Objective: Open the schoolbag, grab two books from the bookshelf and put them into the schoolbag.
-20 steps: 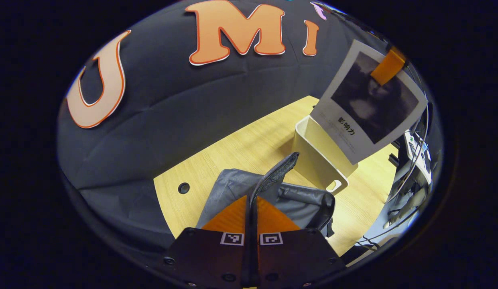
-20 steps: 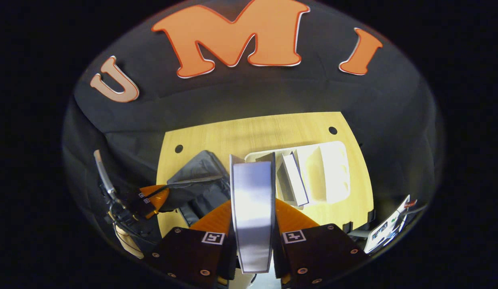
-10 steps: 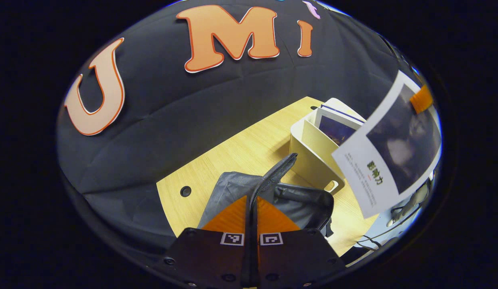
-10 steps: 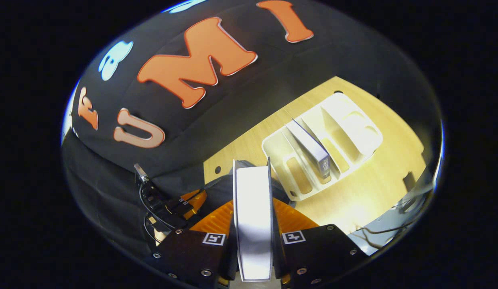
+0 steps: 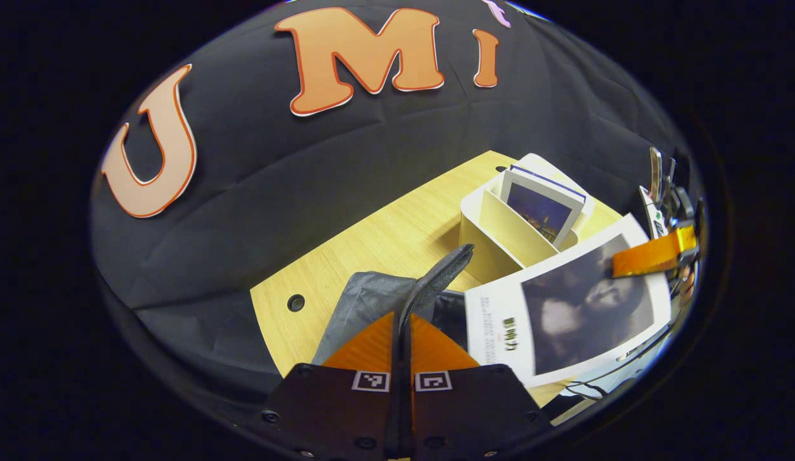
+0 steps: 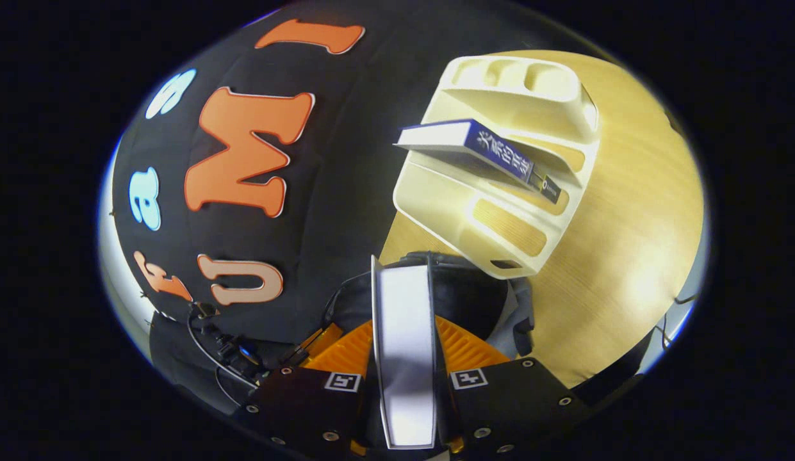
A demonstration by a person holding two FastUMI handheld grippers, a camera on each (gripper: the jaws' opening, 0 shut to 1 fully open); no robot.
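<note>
Now our left gripper (image 5: pixel 402 333) is pinched tight on the zipper flap (image 5: pixel 439 278) of the schoolbag (image 5: pixel 365 304), holding its mouth open just as it did a second ago. Our right gripper (image 6: pixel 405 333) is clamped on the first book (image 6: pixel 403 352), both fingers pressing its covers. What has changed is the book's place: a second ago it hung upright over the shelf, and since then we have swung it across and tipped it, so its leading edge now points at the bag's dark opening (image 6: pixel 464 294). In the left gripper view, the book's cover (image 5: pixel 567 317) lies almost flat just beside the flap, the other gripper's finger (image 5: pixel 650 259) pinching its far edge. Farther off, the bookshelf (image 6: pixel 499 186) stands on the table (image 6: pixel 628 243) with a second book (image 6: pixel 474 144) waiting in a slot. We judge the first insertion is imminent.
</note>
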